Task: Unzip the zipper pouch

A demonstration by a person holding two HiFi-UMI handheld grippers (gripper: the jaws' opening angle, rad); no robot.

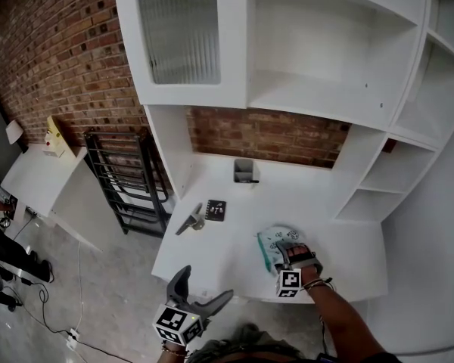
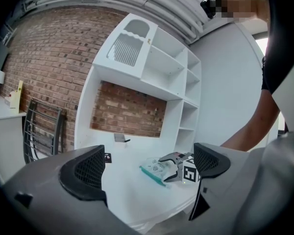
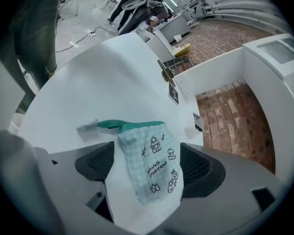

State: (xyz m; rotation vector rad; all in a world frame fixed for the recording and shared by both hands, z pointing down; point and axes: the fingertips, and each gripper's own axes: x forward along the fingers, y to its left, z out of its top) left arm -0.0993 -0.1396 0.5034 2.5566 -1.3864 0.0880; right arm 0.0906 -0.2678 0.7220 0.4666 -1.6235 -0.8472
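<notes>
The zipper pouch (image 1: pixel 274 242) lies flat on the white desk (image 1: pixel 212 259), right of centre in the head view. It sits between the part-open jaws of the right gripper (image 3: pixel 144 166), its teal zipper edge (image 3: pixel 125 125) just beyond their tips; the pads do not clamp it. The left gripper (image 1: pixel 206 282) hangs at the lower left off the desk's front edge, jaws wide and empty.

I've got the pouch (image 3: pixel 149 168) centre frame: pale mint check, black doodles, teal-green zipper band (image 3: pixel 122 125) along the top. White desk (image 3: pixel 88 82) beneath it. In the head view, red-brown brick wall (image 1: pixel 53 59) upper left, black rack (image 1: pixel 125 180) below it.
</notes>
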